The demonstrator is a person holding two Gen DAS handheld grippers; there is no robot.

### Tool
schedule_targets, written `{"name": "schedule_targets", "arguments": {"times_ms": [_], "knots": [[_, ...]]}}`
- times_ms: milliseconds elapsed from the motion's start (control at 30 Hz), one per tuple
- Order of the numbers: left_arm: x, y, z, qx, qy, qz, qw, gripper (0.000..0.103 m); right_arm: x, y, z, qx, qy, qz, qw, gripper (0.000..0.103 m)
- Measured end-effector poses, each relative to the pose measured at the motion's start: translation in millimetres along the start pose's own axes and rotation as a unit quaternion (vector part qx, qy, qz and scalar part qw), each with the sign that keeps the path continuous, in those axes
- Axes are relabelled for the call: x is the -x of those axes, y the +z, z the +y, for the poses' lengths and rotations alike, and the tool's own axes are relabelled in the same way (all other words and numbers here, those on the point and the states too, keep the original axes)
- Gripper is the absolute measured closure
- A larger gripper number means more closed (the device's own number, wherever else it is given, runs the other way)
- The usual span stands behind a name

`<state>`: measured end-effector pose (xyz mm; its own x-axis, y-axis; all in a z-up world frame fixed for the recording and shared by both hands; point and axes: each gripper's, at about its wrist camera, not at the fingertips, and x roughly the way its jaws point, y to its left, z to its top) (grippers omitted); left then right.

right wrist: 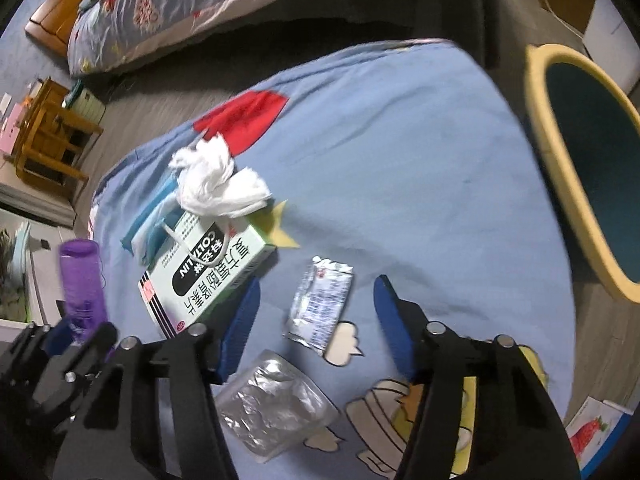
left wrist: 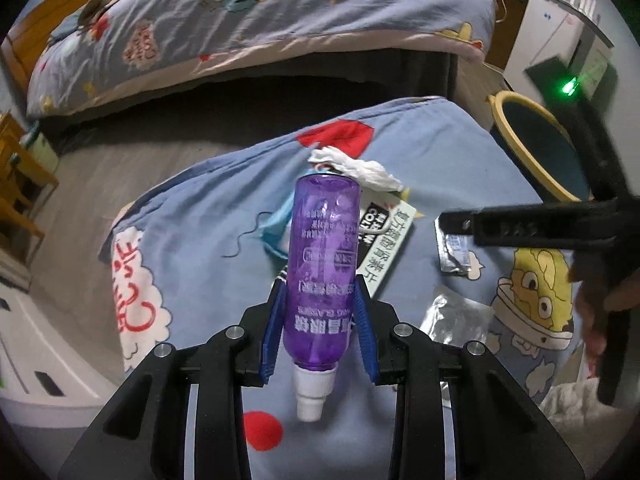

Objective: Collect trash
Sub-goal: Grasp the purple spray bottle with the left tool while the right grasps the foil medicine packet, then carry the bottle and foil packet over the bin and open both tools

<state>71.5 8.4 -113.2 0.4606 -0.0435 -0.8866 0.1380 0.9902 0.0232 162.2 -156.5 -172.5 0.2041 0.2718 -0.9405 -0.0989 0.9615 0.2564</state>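
Observation:
My left gripper (left wrist: pixel 320 292) is shut on a purple plastic bottle (left wrist: pixel 322 264) with a white cap pointing toward the camera, held above the blue cartoon blanket (left wrist: pixel 200 240). The bottle (right wrist: pixel 82 284) also shows at the left of the right wrist view. My right gripper (right wrist: pixel 318 282) stands open over a silver sachet (right wrist: pixel 320 304), which lies flat between its blue fingers, apart from both pads. Around it lie a green-and-white medicine box (right wrist: pixel 204 268), a crumpled white tissue (right wrist: pixel 216 184), a blue face mask (right wrist: pixel 156 216) and a clear crinkled wrapper (right wrist: pixel 276 404).
A yellow-rimmed bin (right wrist: pixel 544 120) with a dark inside stands off the blanket's right edge. A bed with a patterned quilt (left wrist: pixel 240 20) lies beyond. A wooden stool (right wrist: pixel 52 140) is at the left, a white cabinet (left wrist: pixel 548 40) at the far right.

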Motion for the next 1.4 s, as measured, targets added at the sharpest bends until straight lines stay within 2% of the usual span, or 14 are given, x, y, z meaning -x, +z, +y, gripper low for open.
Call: {"name": "schedule_targets", "arguments": {"times_ms": [133,200,267,300,567,900,1033,1200,1233,1333,1400], "knots": [[2.8,0.5,3.7,0.001,-0.002,-0.004,1.0,0.069,-16.1,-3.2,8.7,0.016,-0.02,0.013,1.0,0.059],[4.7,2.1,5.6,0.006,-0.008,-0.009,0.9999,0.069,-17.9,-4.4,12.9,0.034,-0.035,0.007,0.999,0.06],[5.8,3.6,6.1,0.006,-0.01,-0.012,0.9999,0.07,-18.0,-5.2,15.4,0.055,-0.057,0.004,0.997,0.071],[6.3,3.9,6.0,0.006,-0.011,-0.013,0.9998,0.07,-17.5,-5.7,15.1,0.06,-0.063,0.004,0.996,0.08],[17.7,10.2,3.6,0.009,-0.016,-0.031,0.9994,0.07,3.4,-8.6,0.1,0.031,-0.051,-0.007,0.998,0.081],[30.3,18.5,-12.9,-0.016,-0.01,-0.054,0.9984,0.07,67.8,-10.6,-16.6,0.037,-0.035,-0.058,0.997,0.081],[36.2,24.7,-23.8,-0.021,-0.015,-0.065,0.9976,0.07,95.9,-14.8,-25.5,0.036,-0.051,-0.074,0.995,0.081],[48.5,36.6,-38.5,-0.03,-0.031,-0.088,0.9952,0.07,158.8,-13.1,-21.0,0.056,-0.056,-0.131,0.988,0.081],[50.5,39.4,-41.6,-0.032,-0.033,-0.091,0.9947,0.07,179.3,-14.9,-20.6,0.077,-0.078,-0.158,0.981,0.081],[56.3,46.3,-51.2,-0.03,-0.048,-0.1,0.9934,0.07,203.1,-21.2,-30.6,0.098,-0.118,-0.198,0.968,0.081],[59.1,49.1,-60.7,-0.035,-0.053,-0.104,0.9925,0.07,206.2,-21.2,-46.8,0.07,-0.096,-0.196,0.973,0.081]]}}
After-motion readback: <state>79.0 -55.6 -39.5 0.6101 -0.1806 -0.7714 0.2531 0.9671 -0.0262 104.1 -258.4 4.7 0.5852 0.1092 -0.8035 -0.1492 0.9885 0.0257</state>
